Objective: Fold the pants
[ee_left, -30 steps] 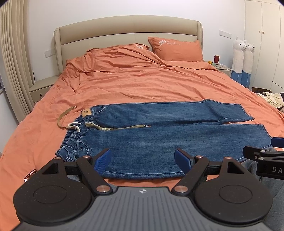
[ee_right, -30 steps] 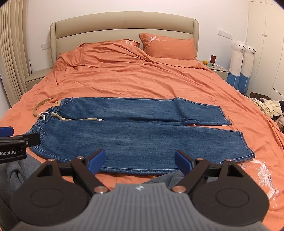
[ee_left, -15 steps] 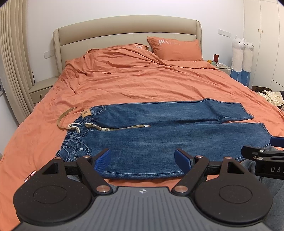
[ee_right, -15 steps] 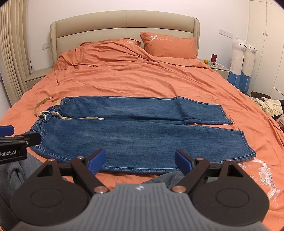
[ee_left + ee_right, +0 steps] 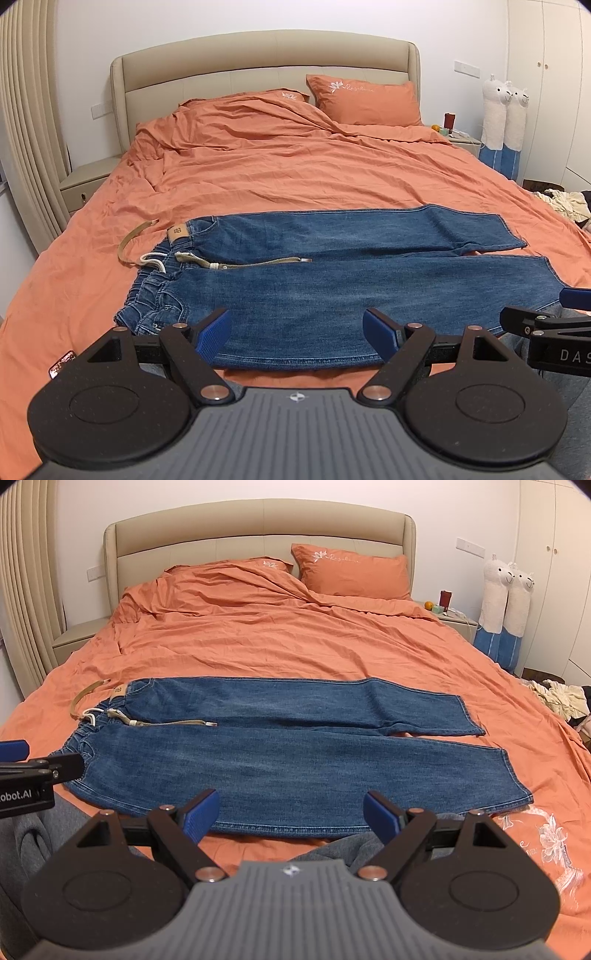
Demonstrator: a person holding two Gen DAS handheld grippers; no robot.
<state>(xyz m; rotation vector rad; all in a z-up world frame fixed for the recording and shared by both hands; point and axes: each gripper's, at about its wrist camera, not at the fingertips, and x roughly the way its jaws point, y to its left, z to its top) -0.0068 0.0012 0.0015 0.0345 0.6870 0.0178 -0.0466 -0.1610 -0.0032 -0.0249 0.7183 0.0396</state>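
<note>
Blue jeans flat across orange bedspread, mid-frame, waistband left, legs right. Left gripper low centre, jaws wide apart, empty. Right gripper likewise spread, holding nothing.

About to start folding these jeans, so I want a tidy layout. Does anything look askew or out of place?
Mostly neat: the blue denim jeans lie flat on the orange bedsheet. One oddity: the olive drawstring belt is loose, one end trailing across the front, the other curling onto the sheet beyond the waistband.
</note>
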